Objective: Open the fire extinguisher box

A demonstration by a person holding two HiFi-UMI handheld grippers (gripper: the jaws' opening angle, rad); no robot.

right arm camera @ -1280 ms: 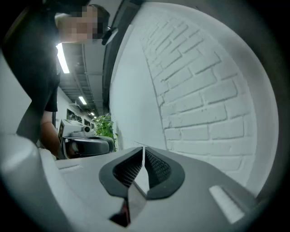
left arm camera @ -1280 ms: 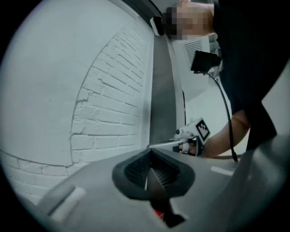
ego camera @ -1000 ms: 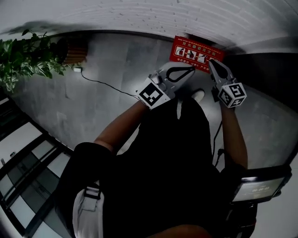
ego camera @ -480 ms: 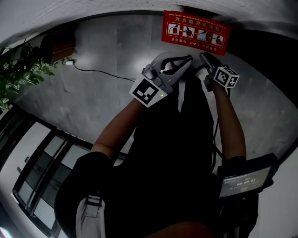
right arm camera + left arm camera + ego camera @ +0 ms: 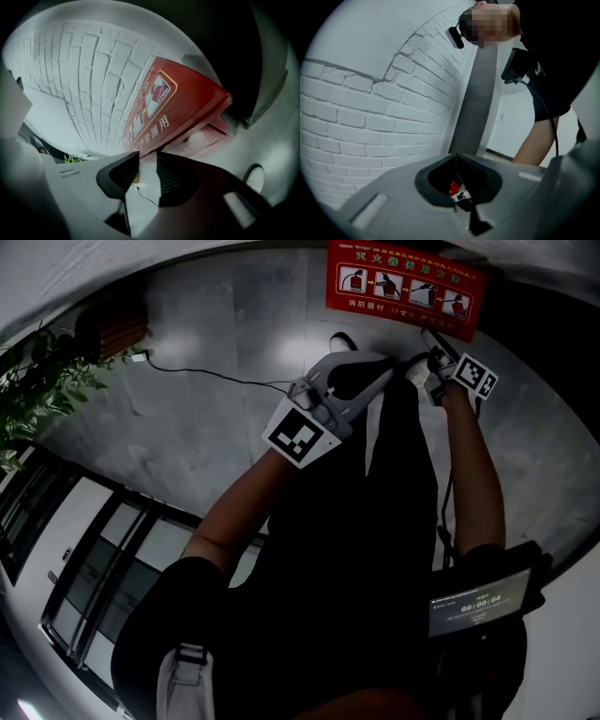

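The red fire extinguisher box (image 5: 403, 287) stands on the floor against the white brick wall, its printed lid facing up. In the right gripper view the lid (image 5: 178, 108) overhangs the red body (image 5: 206, 138) below it. My right gripper (image 5: 433, 345) is just in front of the box's right part, apart from it. Its jaws (image 5: 148, 161) are opening, with only floor and a cable seen between them. My left gripper (image 5: 380, 367) hangs left of it, a little short of the box, tips together (image 5: 456, 154) and holding nothing.
A black cable (image 5: 206, 376) runs over the grey floor toward a wooden thing (image 5: 112, 329) and a leafy plant (image 5: 37, 381) at the left. The person's shoes (image 5: 342, 340) stand near the box. Glass panels (image 5: 84, 559) lie at the lower left.
Both grippers have moved forward toward the red box, which now sits closer and larger at the top of the head view. The right gripper has reached nearest to it.
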